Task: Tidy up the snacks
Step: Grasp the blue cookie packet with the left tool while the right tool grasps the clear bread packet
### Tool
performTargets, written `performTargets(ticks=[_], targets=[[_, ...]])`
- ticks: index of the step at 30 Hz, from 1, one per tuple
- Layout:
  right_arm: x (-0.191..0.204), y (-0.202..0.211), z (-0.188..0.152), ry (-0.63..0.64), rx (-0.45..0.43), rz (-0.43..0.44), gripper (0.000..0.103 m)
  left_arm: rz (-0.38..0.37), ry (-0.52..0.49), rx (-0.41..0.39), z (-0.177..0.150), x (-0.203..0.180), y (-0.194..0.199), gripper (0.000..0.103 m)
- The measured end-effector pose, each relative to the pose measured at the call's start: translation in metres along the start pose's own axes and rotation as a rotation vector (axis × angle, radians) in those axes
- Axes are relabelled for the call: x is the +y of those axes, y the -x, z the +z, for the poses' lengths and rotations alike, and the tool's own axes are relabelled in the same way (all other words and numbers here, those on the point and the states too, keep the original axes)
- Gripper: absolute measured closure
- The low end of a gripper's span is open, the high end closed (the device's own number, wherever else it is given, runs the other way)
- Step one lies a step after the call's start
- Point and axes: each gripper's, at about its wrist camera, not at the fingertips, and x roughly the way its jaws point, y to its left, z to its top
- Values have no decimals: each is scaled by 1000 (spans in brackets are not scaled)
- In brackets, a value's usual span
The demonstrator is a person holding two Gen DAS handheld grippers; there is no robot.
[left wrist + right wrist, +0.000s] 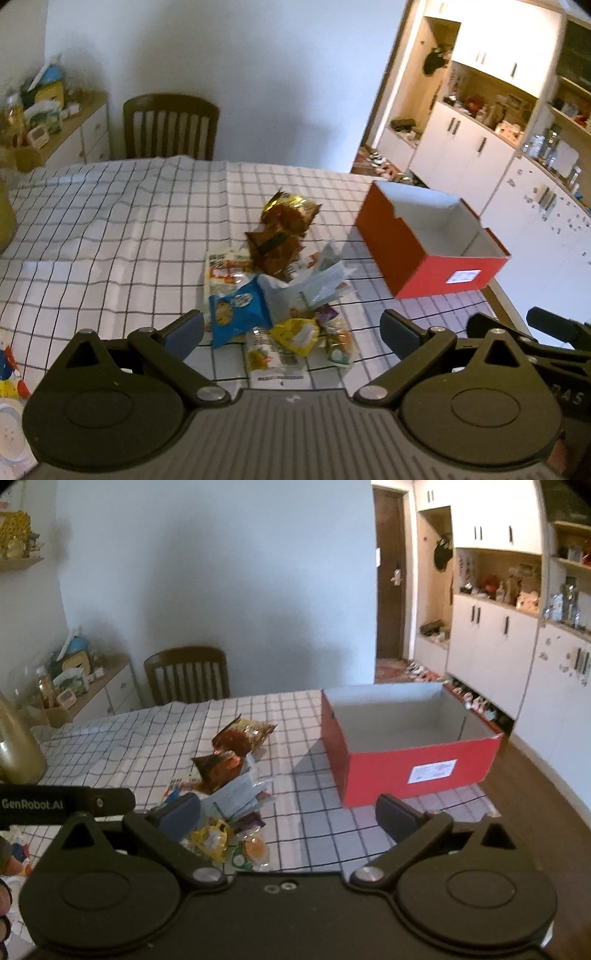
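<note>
A pile of snack packets lies on the checked tablecloth: brown foil bags, a blue packet, a yellow packet and pale wrappers. The pile also shows in the right wrist view. An open, empty red box stands to the right of it, and it also shows in the right wrist view. My left gripper is open above the near end of the pile, holding nothing. My right gripper is open and empty, between pile and box.
A wooden chair stands at the table's far side. A cluttered sideboard is at the back left, white cabinets at the right. A gold vase stands on the table's left. The table edge runs just past the box.
</note>
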Motion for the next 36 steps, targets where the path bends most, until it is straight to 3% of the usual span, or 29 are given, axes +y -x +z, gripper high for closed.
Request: performTargets(ticks=[10,17,24,36], targets=[[3,-41,-2,75,99,80,2,91,90,53,8,53,-30,1],[5,-60,3,119,126,111,7,74,75,95,2,51,-47,2],[12,-95,0,189,194,157,17,59,36,125,2,43,-81,2],[29,-165,-26,152,376,174,32,60,188,281,21,70,-151,7]])
